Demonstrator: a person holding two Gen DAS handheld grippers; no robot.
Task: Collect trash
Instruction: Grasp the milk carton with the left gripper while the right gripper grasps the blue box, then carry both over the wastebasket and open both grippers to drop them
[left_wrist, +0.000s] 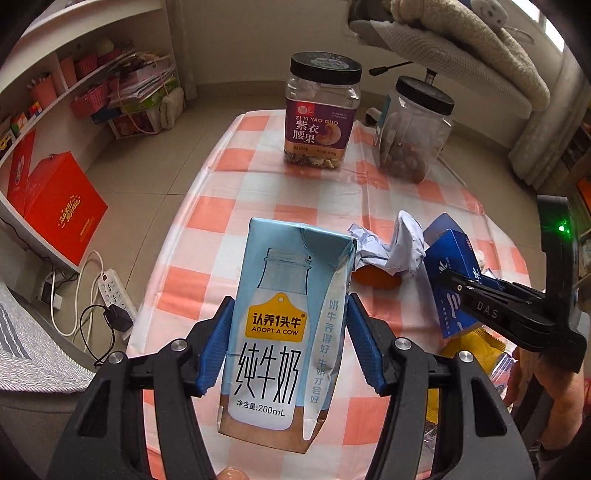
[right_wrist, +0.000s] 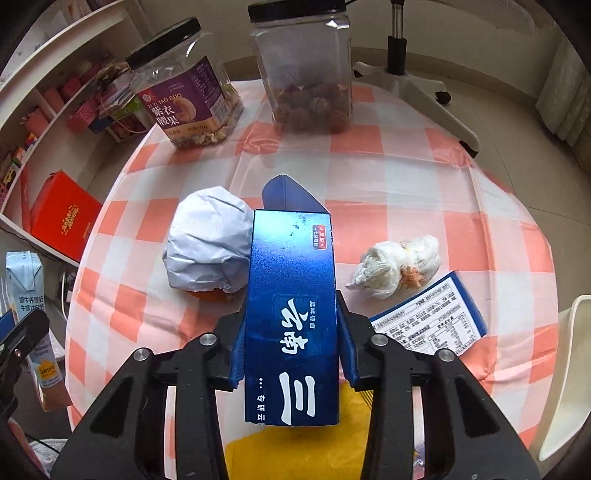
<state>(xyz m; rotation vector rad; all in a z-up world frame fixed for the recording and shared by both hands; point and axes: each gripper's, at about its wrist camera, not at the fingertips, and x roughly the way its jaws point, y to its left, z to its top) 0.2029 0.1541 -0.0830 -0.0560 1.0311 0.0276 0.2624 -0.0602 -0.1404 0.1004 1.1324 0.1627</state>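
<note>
My left gripper (left_wrist: 290, 310) is shut on a pale blue 200 mL milk carton (left_wrist: 280, 332), held upright above the near edge of the checked tablecloth (left_wrist: 229, 210). My right gripper (right_wrist: 291, 302) is shut on a dark blue box (right_wrist: 291, 314) with its top flap open. In the left wrist view the right gripper (left_wrist: 469, 295) and blue box (left_wrist: 452, 258) are at the right. The carton (right_wrist: 27, 288) shows at the left of the right wrist view. On the table lie crumpled white paper (right_wrist: 208, 240), a tissue wad (right_wrist: 399, 267), a flat blue printed box (right_wrist: 432, 321) and a yellow wrapper (right_wrist: 303, 450).
Two black-lidded clear jars stand at the far side: a purple-labelled nut jar (left_wrist: 319, 114) and another jar (left_wrist: 413, 133). A chair base (right_wrist: 410, 85) stands beyond the table. Left are shelves, a red box (left_wrist: 62, 210) and a power strip (left_wrist: 114, 291) on the floor.
</note>
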